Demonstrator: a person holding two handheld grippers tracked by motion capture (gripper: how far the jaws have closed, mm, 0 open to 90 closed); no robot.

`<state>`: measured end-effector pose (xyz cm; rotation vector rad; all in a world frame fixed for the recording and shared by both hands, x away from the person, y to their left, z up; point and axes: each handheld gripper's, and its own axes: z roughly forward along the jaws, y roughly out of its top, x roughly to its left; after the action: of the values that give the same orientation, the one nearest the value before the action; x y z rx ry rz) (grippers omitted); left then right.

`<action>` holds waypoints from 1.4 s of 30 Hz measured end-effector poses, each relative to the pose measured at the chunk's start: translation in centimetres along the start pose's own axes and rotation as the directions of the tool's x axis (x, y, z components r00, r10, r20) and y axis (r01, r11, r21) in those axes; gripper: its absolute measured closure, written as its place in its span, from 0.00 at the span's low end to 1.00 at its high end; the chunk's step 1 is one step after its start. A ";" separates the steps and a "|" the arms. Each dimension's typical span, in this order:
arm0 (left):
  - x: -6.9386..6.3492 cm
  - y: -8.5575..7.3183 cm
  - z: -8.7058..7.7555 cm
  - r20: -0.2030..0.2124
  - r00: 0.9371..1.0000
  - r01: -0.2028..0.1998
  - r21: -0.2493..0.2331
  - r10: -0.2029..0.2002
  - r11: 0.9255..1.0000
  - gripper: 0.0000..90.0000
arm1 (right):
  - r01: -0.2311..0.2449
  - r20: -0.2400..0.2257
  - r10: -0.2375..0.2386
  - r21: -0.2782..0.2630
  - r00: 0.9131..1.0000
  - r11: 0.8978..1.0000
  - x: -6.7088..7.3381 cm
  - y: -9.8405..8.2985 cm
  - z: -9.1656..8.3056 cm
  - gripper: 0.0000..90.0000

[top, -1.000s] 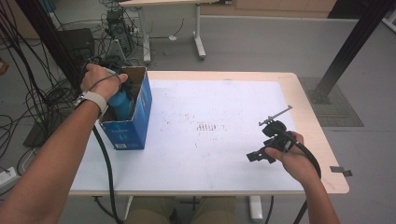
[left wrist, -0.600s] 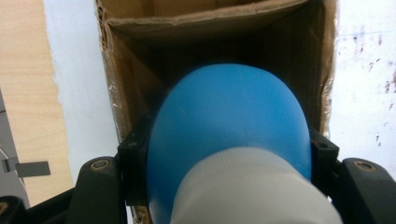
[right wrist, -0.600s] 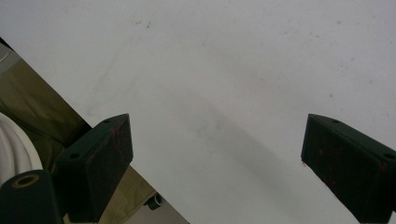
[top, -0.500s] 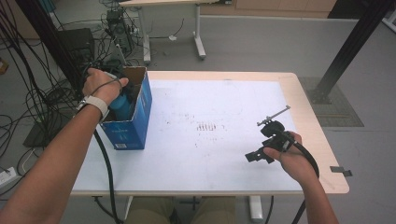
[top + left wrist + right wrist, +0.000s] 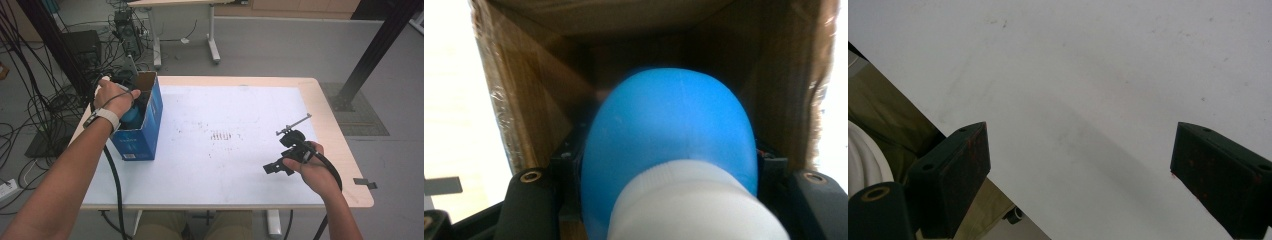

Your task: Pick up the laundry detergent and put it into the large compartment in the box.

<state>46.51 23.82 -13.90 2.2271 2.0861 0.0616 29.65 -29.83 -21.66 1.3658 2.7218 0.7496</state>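
Blue bottle (image 5: 669,135) with its white cap (image 5: 696,205) sits clamped between my left gripper (image 5: 669,200) jaws, partway down inside the open blue box (image 5: 145,125). To set it well, I'd lower it straight, keeping it off the cardboard walls, and let go only once its base rests on the box floor. My right gripper (image 5: 1078,165), well right of the box, hangs wide open and empty above the white table (image 5: 225,105).

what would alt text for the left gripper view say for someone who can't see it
A blue bottle with a white cap is clamped between the left gripper's two black jaws and points bottom-first into an open cardboard box. The box's brown inner walls surround the bottle, and bright white table shows past the left wall.
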 end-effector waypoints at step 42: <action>0.0 0.1 0.4 -0.002 1.000 0.003 0.007 -0.003 1.000 0.41 | -0.003 0.002 0.003 -0.003 1.000 1.000 0.0 -0.2 0.0 0.10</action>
<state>46.65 23.78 -14.25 2.2286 2.0933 0.0565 29.50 -29.92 -21.70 1.3688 2.7167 0.7523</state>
